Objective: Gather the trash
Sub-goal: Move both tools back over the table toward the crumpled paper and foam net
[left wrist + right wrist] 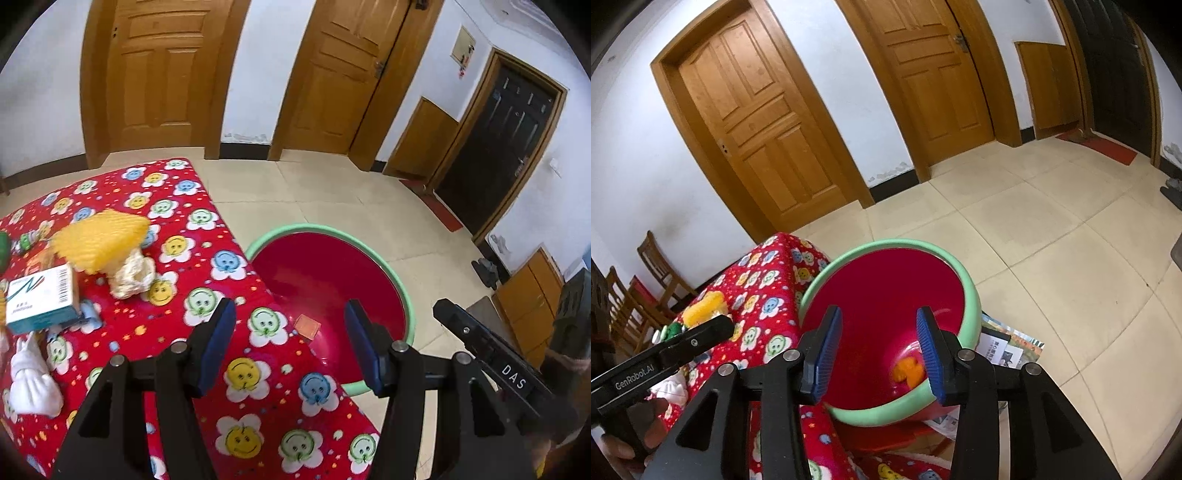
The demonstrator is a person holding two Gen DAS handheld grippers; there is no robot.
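Left claw (290,347) over table (207,258) edge; basin (399,295) just ahead-right, on floor beside table. Box (40,299), foam net (99,240), wad (131,275), tissue (31,384) on table, left of claw. Right claw (879,354) above basin; scrap (908,371) in basin below it.

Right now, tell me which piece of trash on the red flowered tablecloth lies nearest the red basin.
The crumpled cream paper wad, under the yellow foam net. The white-and-teal box and white tissue lie farther from the red basin.
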